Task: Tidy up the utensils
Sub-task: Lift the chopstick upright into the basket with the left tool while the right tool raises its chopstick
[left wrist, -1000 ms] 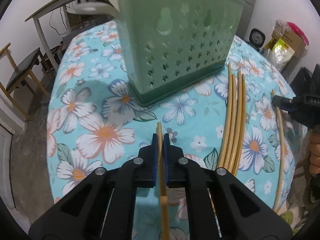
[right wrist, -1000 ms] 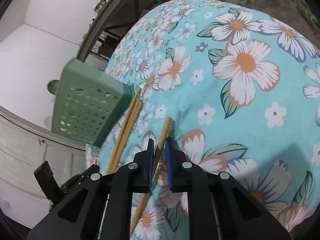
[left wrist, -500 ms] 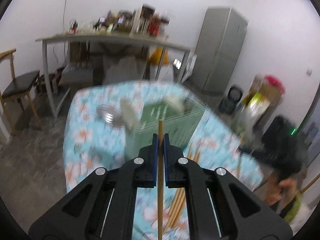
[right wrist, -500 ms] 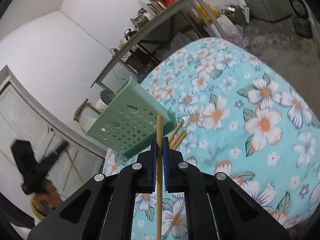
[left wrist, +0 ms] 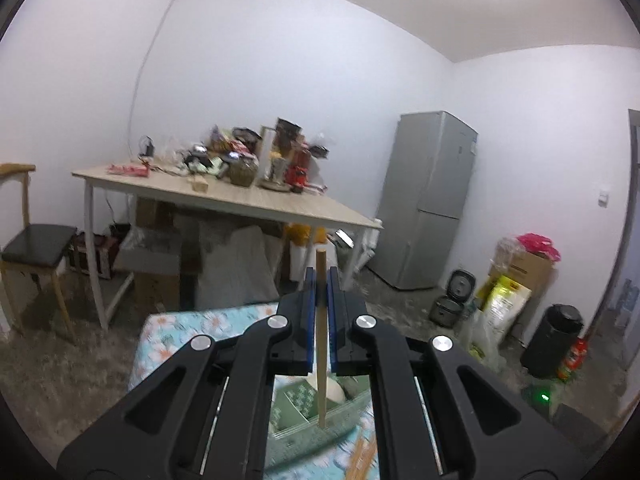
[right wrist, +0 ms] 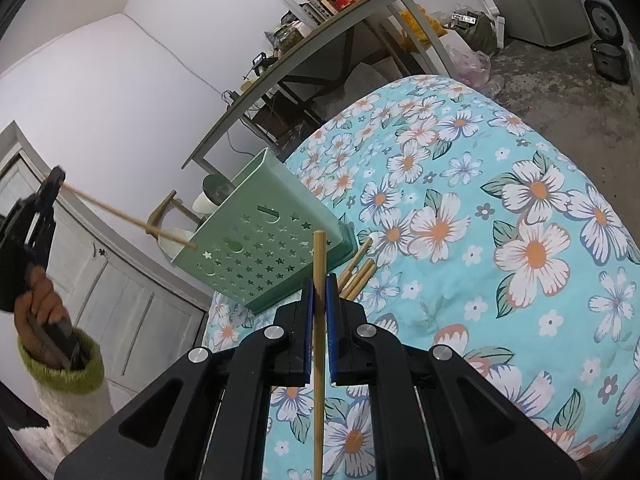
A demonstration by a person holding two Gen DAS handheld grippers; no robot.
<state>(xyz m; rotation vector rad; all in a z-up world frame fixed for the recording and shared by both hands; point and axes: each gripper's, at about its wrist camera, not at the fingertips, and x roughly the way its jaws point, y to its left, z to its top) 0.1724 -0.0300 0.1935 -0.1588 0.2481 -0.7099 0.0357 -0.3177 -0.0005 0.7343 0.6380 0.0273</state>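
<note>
My left gripper (left wrist: 320,284) is shut on a wooden chopstick (left wrist: 321,344), held upright above the green utensil holder (left wrist: 308,404). In the right wrist view that chopstick (right wrist: 128,218) slants down with its tip at the holder's open top. My right gripper (right wrist: 319,292) is shut on another chopstick (right wrist: 318,360), raised above the floral cloth in front of the green holder (right wrist: 264,240). Several chopsticks (right wrist: 356,272) lie on the cloth beside the holder's base. White utensils (right wrist: 176,238) stand inside the holder.
The flowered tablecloth (right wrist: 500,240) covers the table. A cluttered wooden table (left wrist: 240,196), a chair (left wrist: 36,240), a grey fridge (left wrist: 428,200) and boxes and bags (left wrist: 516,276) stand around the room. White cabinet doors (right wrist: 120,300) are behind the holder.
Both grippers have lifted their chopsticks off the cloth. The left one has risen and tilted up, bringing its chopstick over the green holder; the right one has lifted higher.
</note>
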